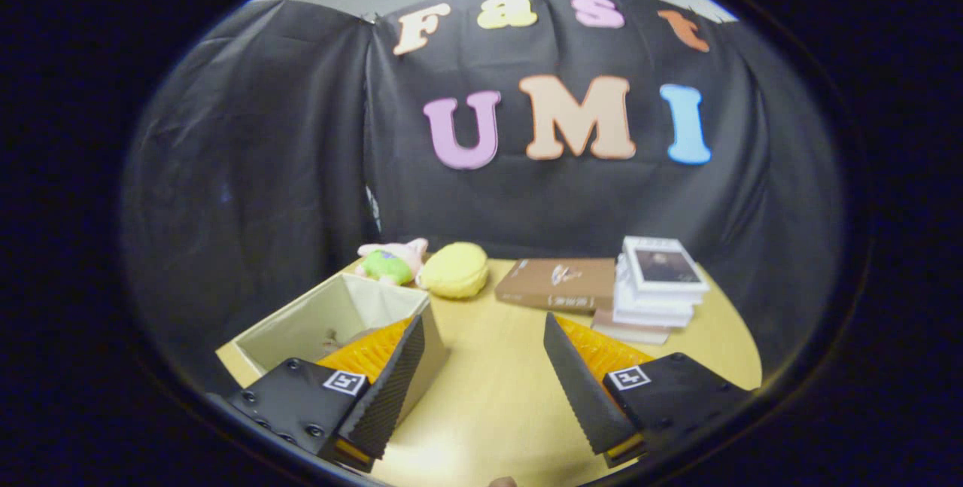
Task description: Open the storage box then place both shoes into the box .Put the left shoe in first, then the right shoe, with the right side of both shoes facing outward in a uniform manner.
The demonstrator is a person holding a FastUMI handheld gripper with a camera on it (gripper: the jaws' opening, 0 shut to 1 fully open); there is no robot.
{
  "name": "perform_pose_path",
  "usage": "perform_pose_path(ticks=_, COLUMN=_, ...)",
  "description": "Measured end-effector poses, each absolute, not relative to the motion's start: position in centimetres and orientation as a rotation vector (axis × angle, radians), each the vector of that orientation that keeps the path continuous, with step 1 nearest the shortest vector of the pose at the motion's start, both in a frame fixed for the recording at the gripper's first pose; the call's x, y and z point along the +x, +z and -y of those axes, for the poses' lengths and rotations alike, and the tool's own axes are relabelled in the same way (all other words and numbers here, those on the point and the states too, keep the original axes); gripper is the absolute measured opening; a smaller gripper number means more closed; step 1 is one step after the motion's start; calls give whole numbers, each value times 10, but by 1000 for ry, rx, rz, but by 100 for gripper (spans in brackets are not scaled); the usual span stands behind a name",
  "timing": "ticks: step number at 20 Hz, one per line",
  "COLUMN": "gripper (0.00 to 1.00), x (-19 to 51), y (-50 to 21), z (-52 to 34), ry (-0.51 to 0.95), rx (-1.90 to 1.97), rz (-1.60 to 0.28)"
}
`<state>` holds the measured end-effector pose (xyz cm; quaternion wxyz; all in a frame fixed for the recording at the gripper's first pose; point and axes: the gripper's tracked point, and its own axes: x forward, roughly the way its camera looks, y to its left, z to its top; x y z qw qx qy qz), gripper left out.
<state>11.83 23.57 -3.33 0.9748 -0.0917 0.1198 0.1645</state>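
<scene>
**Plainly: box open, fingers spread wide and holding nothing**

Plainly, the gripper has its two fingers set wide apart with bare tabletop showing between them; nothing is clasped. The storage box, beige and lidless, sits at about ten o'clock from the gap between the fingers, its near right corner just behind the left finger, which overlaps it. Its inner walls are pale; a small dark shape lies low inside near the left finger, too hidden to name.

Beyond the box, at eleven o'clock, a pink and green soft toy lies against the black cloth wall, touching a round yellow cushion beside it. At twelve to one o'clock a brown book lies flat, and just beside it, at one o'clock, stands a stack of white books, the top one slightly askew.

The wooden table is bare from the fingers up to the cushion and brown book. Its rounded edge curves past the stack at two o'clock, and its left edge runs just beside the box.
</scene>
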Motion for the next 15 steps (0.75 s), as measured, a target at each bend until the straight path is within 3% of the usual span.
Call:
perform_pose_path(ticks=6, gripper=100, x=97, y=-3, z=-221, ry=289, rx=-210, rz=14)
perform_pose_path(ticks=15, gripper=100, x=82, y=-11, z=-190, ry=261, rx=-190, rz=43)
